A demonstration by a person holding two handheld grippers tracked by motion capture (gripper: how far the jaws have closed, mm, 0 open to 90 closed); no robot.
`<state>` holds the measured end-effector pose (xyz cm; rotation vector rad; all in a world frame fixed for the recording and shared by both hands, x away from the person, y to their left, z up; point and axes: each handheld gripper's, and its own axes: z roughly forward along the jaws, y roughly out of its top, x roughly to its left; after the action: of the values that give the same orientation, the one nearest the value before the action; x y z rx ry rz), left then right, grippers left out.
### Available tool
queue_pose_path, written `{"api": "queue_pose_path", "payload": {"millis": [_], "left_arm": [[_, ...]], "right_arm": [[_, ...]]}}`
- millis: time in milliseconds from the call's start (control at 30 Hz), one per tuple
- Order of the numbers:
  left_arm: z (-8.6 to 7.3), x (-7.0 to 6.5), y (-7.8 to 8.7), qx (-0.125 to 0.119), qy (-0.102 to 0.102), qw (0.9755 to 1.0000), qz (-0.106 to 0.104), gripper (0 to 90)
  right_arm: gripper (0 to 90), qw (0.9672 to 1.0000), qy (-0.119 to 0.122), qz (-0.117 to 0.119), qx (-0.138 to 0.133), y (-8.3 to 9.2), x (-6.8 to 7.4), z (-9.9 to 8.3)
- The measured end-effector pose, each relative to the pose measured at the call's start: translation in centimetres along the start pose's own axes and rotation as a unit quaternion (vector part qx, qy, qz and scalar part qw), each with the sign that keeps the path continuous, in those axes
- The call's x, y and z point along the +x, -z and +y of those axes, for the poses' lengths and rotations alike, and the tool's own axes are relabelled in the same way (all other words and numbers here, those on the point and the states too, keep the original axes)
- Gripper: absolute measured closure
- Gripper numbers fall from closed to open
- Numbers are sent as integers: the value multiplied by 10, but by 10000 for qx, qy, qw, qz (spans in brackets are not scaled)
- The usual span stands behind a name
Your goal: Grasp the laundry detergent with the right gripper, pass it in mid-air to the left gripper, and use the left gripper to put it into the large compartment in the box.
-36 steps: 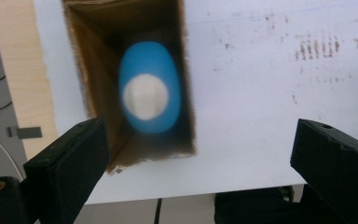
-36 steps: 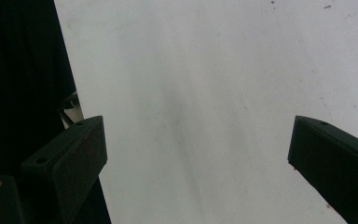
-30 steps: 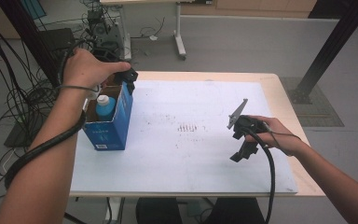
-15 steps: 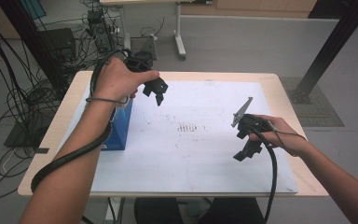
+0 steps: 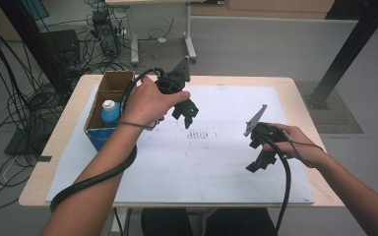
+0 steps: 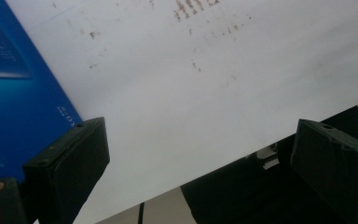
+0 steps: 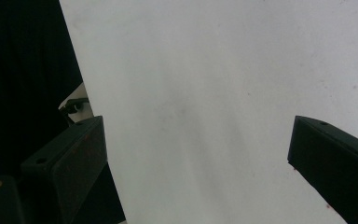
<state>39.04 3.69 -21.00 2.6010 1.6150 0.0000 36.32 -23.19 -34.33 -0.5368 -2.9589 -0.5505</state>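
High view: person's left hand point(image 5: 147, 103) holds the left gripper point(image 5: 186, 117) above the white sheet point(image 5: 187, 167), just right of the open cardboard box point(image 5: 109, 84). The box stands at the sheet's far-left corner, w/ a blue bottle point(image 5: 110, 112), white cap up, upright inside. Left gripper jaws point down, spread wide, nothing between them; apart from the box. Right hand point(image 5: 295, 143) holds the right gripper point(image 5: 256, 166) over the sheet's right part, near the front edge, well apart from the box; jaws likewise released, empty. Small dark marks point(image 5: 199, 134) sit mid-sheet, btwn the two grippers.

Left gripper view: the box's blue side point(image 6: 14, 93) at left, jaws wide over bare sheet.

Right gripper view: jaws wide over plain sheet near its edge.
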Motion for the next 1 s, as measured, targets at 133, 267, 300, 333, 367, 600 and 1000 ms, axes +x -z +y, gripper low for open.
{"api": "queue_pose_path", "payload": {"millis": [133, 267, 300, 333, 367, 600, 1000], "left_arm": [[0, -6, -7, 13, -51, 10000, -25, 46], [0, -10, -16, 39, -90, 9999, -41, 46], [0, -11, -18, 38, -111, 9999, -40, 46], [0, -13, -20, 40, -117, 9999, -48, 46], [0, -13, -22, 26, -119, 9999, -52, 46], [-2, -20, -37, 28, -171, 9998, -93, 46], [-6, -22, -56, 132, -187, 9996, -180, 48]], "right_arm": [[43, 10000, -6, -9, -2, 1, 1, 0], [43, 10000, -17, -18, -44, 1, 1, 0], [43, 10000, -16, -15, -54, 1, 1, 0], [43, 10000, -19, -15, -57, 1, 1, 0], [43, 10000, -19, -18, -54, 1, 1, 0], [43, 10000, -27, -6, -44, -1, 0, -2], [42, 10000, -73, 29, -9, -2, 0, -4]]}}
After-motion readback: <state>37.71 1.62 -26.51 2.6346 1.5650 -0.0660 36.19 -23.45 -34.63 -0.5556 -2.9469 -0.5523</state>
